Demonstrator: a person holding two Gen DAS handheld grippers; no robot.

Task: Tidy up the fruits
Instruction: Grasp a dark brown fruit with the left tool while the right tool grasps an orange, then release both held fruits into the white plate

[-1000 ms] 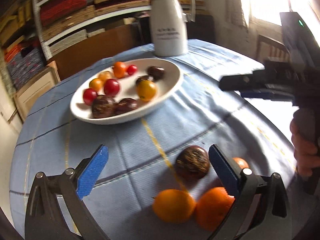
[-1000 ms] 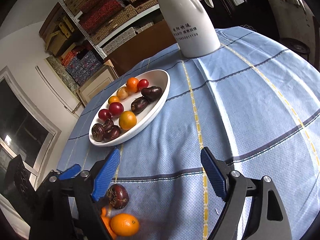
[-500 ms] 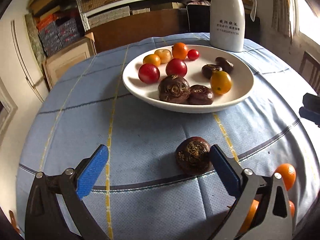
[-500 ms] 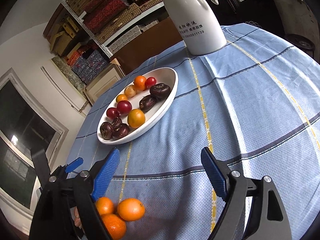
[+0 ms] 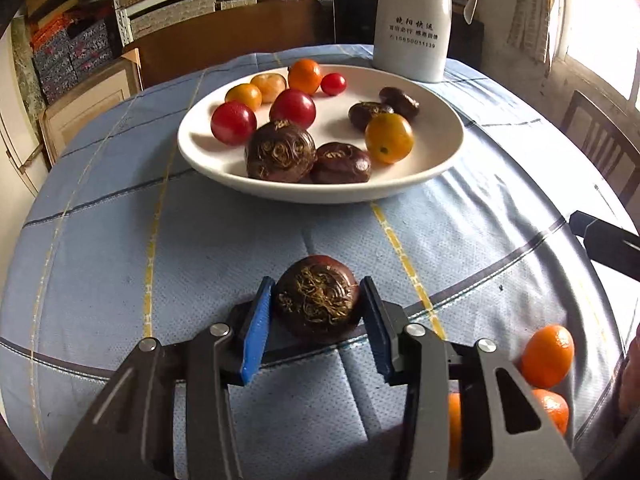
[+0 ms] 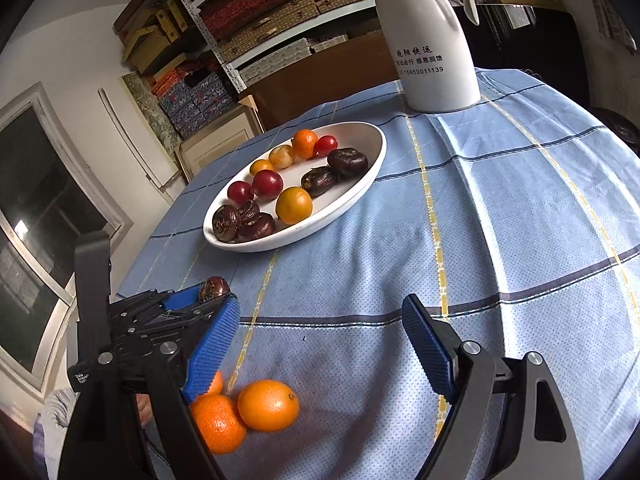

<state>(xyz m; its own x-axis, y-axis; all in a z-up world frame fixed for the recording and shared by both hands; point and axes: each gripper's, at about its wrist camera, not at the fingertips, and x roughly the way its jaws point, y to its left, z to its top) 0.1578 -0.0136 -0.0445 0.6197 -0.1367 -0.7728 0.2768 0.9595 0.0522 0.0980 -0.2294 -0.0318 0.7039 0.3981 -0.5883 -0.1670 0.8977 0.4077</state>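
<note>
- Left gripper [image 5: 316, 300], black frame with blue pads: jaws just closed in, now clamped on the dark brown wrinkled round fruit [image 5: 318, 298] down at table level on the light blue checked tablecloth [image 5: 120, 260], one pad pressed to each side.
- Same fruit from the right wrist view [image 6: 214, 288], at about 9 o'clock, mostly hidden behind the left gripper's blue pads.
- Right gripper [image 6: 320, 344]: jaws wide apart, nothing between them, hanging over bare cloth.
- Three loose orange mandarins [image 6: 268, 404] bunched together and touching, at 7 o'clock in the right wrist view, just beside the right gripper's left pad; at 4 o'clock in the left wrist view.
- White oval ceramic dish [image 5: 440, 148] at 12 o'clock from the clamped fruit, apart from it, holding red tomatoes, orange and yellow fruits and more dark brown fruits.
- White thermos jug with printed lettering [image 5: 412, 20] upright just behind the dish, at 1 o'clock.
</note>
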